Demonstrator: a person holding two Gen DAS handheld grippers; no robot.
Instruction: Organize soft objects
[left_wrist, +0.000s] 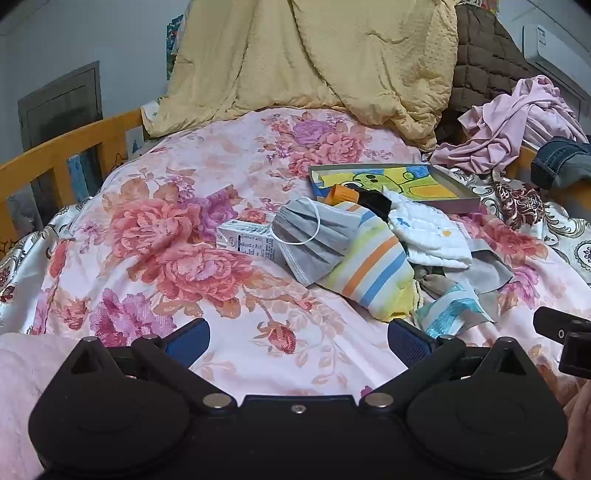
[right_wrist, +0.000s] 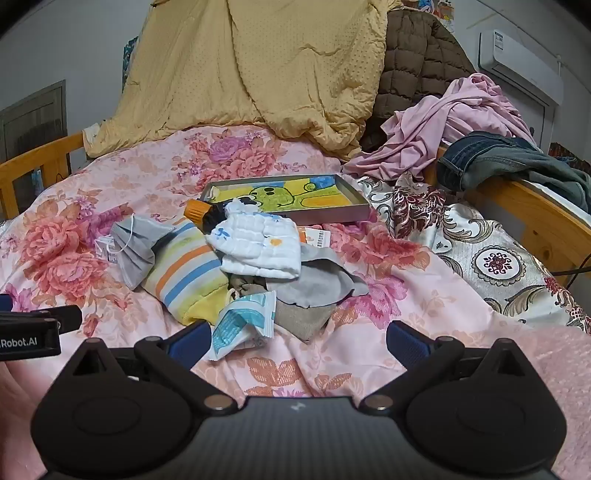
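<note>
Bedroom, wooden-railed bed (right_wrist: 532, 218) under a pink floral quilt (left_wrist: 155, 229); yellow comforter (left_wrist: 314, 55) heaped at the far end, pink garments (right_wrist: 454, 122) and jeans (right_wrist: 491, 158) on the right rail. Mid-bed, your pile of soft items: striped cloth (right_wrist: 188, 273), grey cloth (right_wrist: 321, 277), white quilted cloth (right_wrist: 258, 243), grey face mask (left_wrist: 314, 240), sealed mask packet (right_wrist: 243, 321), with a picture tray (right_wrist: 288, 199) behind. Your left gripper (left_wrist: 295, 339) and right gripper (right_wrist: 295, 339) are both spread wide, holding nothing. The pile lies ahead-right of the left tool, ahead-left of the right; your right appears nearer, the packet just beside its left finger.
</note>
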